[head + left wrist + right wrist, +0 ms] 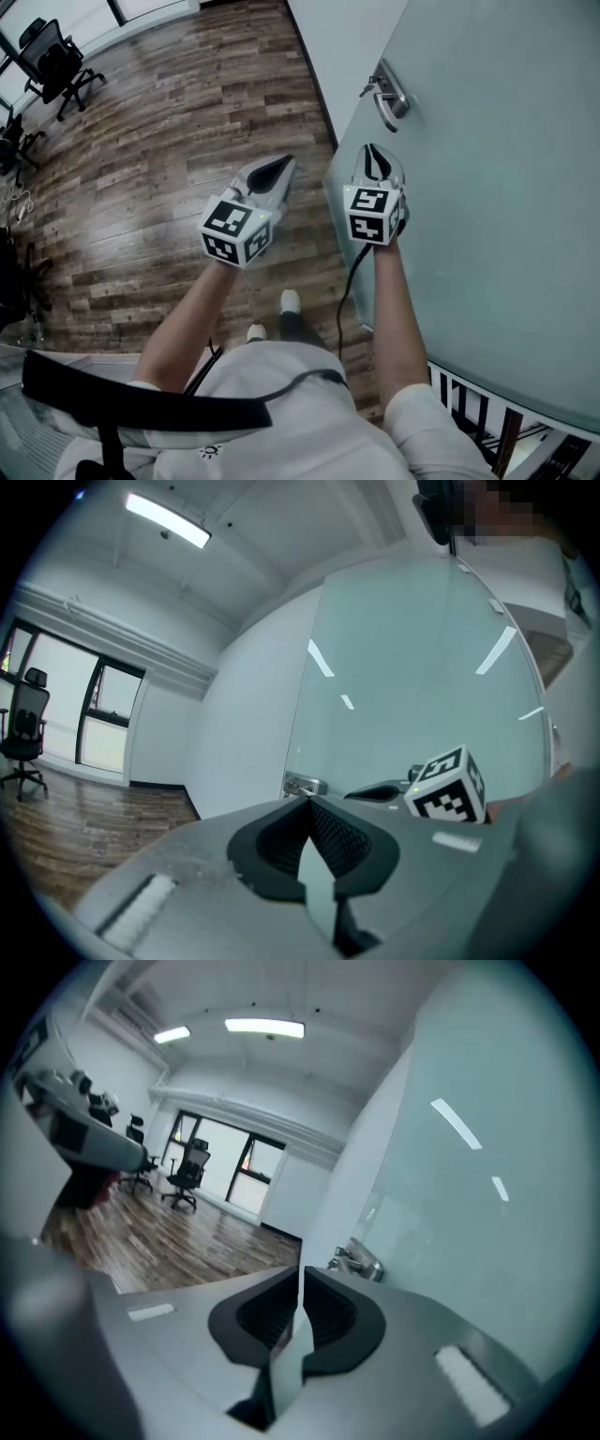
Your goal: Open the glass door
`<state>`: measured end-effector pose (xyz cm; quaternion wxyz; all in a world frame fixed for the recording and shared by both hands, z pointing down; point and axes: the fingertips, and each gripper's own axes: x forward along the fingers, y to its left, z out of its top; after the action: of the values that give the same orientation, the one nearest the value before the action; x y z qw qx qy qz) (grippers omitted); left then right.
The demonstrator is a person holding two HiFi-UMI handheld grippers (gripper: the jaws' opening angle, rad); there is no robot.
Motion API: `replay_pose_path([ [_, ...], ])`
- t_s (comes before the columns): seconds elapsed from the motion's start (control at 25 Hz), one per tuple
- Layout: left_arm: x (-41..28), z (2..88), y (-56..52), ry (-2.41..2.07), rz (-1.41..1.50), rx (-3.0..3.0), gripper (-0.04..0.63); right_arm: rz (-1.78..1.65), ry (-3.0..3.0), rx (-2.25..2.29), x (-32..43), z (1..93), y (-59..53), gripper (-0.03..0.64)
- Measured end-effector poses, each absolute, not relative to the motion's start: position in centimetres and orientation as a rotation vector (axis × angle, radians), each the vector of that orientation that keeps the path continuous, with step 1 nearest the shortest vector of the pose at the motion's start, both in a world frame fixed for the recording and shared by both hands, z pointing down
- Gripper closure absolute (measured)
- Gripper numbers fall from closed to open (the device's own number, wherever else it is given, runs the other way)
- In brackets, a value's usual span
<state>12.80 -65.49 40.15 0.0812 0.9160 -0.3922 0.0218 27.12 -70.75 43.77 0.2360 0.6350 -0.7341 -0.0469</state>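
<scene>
Glass door [497, 187]: a large frosted pale-green pane that fills the right of the head view. It stands upright, with its free edge running down beside the white wall [347, 37]. Ceiling lights reflect in it as bright streaks in both gripper views.

Floor: brown wood planks [159, 131] to the left of the door. Black office chairs [52, 56] stand at the far left corner.

Door handle: a silver metal lever handle [389, 94] with a key in its lock, mounted near the door's edge. It shows ahead of the jaw tips in the left gripper view [302, 785] and in the right gripper view [361, 1262], apart from both.

Right gripper [373, 152]: held against the door's edge, short of the handle; I cannot tell whether it touches. Its jaws [300, 1274] are drawn almost together, with a thin slit between them and nothing in it.

Left gripper [281, 165]: over the floor, just beside the right gripper. Its jaws [309, 801] are pressed together at the tips, with nothing between them.

View differences: only the head view shows the forearms and shoes. The left gripper view alone shows the right gripper's marker cube [448, 785] against the glass. The right gripper view alone shows the window [220, 1171] behind the chairs.
</scene>
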Motion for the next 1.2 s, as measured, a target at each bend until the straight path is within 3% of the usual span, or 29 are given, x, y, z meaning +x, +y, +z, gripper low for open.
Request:
replay_pose_path([
  [0.56, 4.9, 37.6, -50.2, -1.165, -0.021, 2.759, 0.592, 0.238, -2.567, 1.674, 13.6, 38.3, -49.2, 0.607],
  [0.84, 3.4, 35.9, -43.7, -1.127, -0.052, 2.805, 0.592, 0.229, -2.584, 1.717, 13.0, 36.2, -42.0, 0.607],
  [1.2, 2.4, 34.5, -42.2, -1.178, -0.071, 2.814, 0.592, 0.209, -2.566, 1.761, 15.3, 35.6, -41.0, 0.609],
])
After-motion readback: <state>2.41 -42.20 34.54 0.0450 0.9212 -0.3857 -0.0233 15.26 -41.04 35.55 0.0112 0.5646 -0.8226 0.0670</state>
